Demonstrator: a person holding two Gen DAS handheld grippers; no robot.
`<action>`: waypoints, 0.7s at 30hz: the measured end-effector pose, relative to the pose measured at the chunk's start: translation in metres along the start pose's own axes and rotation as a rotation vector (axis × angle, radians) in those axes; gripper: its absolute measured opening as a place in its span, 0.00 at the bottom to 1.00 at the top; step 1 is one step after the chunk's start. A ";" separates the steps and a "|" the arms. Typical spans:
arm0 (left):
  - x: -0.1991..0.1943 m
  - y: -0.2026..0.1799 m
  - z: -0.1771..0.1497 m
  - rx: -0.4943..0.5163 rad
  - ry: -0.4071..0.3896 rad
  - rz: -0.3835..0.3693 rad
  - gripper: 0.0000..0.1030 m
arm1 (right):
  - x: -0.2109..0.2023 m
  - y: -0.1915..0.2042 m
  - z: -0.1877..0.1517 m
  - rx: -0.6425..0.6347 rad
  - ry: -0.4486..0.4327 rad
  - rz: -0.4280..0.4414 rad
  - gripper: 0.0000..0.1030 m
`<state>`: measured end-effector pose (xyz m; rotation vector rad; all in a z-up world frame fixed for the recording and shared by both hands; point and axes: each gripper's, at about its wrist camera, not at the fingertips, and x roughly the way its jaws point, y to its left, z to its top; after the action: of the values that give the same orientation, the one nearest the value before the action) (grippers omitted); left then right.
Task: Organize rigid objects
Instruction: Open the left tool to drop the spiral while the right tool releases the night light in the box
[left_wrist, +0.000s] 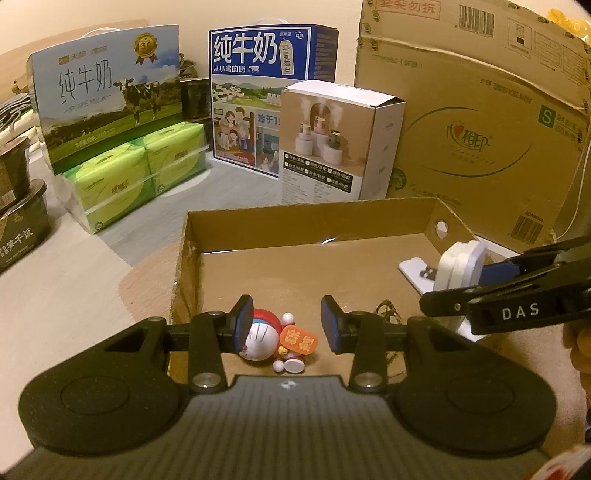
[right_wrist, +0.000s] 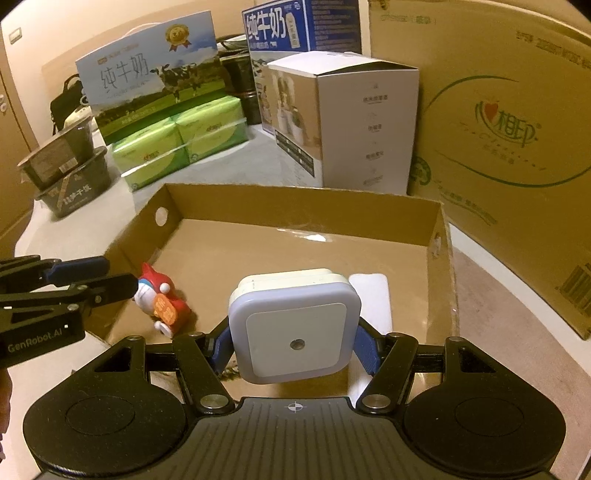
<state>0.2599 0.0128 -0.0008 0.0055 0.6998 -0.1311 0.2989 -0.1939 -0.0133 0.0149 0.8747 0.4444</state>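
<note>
Your left gripper (left_wrist: 286, 326) sits with its pads parted, nothing pinched. The cat figurine (left_wrist: 275, 341) lies on its side on the tray floor between the jaws, looks let go of and touching the left pad at most. It's in the near-left corner of the cardboard tray (left_wrist: 306, 212), likely dropped there to leave the middle free.

Your right gripper (right_wrist: 293, 347) is clamped on the white night light (right_wrist: 293, 325), 2 pads on its side faces, held above the tray floor with the prongs pointing away. A flat white item (right_wrist: 371, 295) already lies in the right part of the tray. Best guess: set the plug beside it.
</note>
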 end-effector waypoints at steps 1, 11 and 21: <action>0.000 0.001 0.000 -0.001 0.002 -0.001 0.36 | 0.001 0.000 0.000 0.006 0.001 0.013 0.63; -0.023 -0.001 -0.010 -0.006 -0.010 0.013 0.70 | -0.029 -0.003 -0.008 0.034 -0.074 -0.019 0.76; -0.067 -0.004 -0.031 -0.026 -0.017 0.032 0.82 | -0.080 0.011 -0.035 0.062 -0.108 -0.046 0.76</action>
<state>0.1884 0.0180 0.0185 -0.0090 0.6837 -0.0917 0.2237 -0.2202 0.0255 0.0749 0.7809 0.3701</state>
